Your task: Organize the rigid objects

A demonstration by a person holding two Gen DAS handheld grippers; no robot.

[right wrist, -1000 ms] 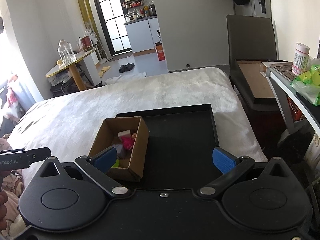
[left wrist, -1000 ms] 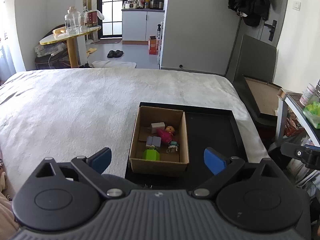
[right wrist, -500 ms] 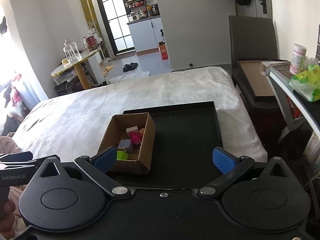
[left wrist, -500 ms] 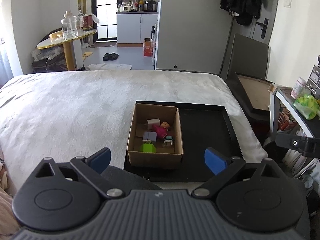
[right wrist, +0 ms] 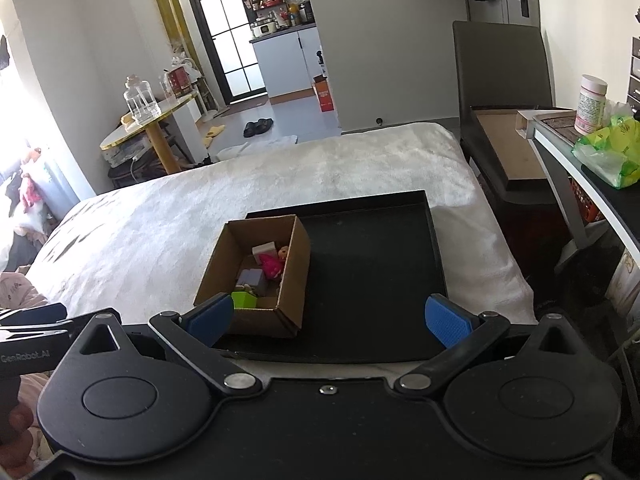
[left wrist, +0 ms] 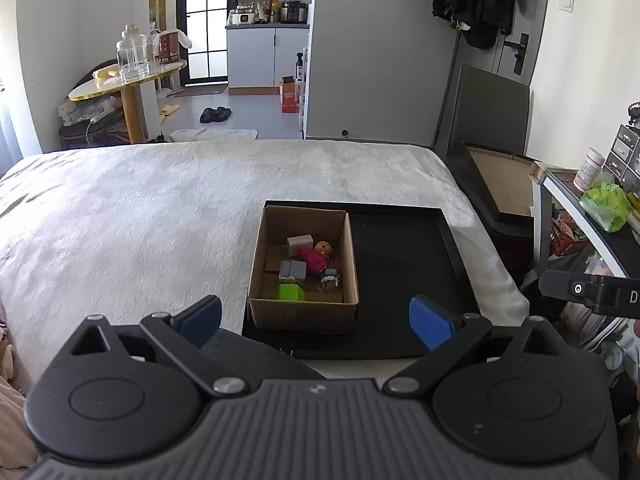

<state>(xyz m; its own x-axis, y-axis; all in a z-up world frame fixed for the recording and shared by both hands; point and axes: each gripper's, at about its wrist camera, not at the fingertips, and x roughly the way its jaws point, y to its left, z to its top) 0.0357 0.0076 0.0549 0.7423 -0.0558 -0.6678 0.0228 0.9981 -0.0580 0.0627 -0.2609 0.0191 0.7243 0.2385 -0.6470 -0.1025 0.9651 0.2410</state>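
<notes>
Cardboard box [left wrist: 303, 272] sits at black tray's [left wrist: 452, 240] left edge on white bedspread [left wrist: 140, 208]; "GenRobot.AI" on left gripper [left wrist: 316, 318]; both grippers, right gripper [right wrist: 328, 314] included, spread wide, empty.

1. White-blanketed bed [left wrist: 168, 208] filled the foreground
2. Round yellow table [left wrist: 128, 84] stood left, glass jar [left wrist: 132, 56] on top
3. Glazed door [right wrist: 228, 40] admitted daylight beside white kitchen cabinets [left wrist: 266, 56]
4. Dark clothes [left wrist: 474, 0] hung by the grey door

Toys [left wrist: 308, 268] in box [left wrist: 303, 314], on tray's [left wrist: 404, 280] left.
</notes>
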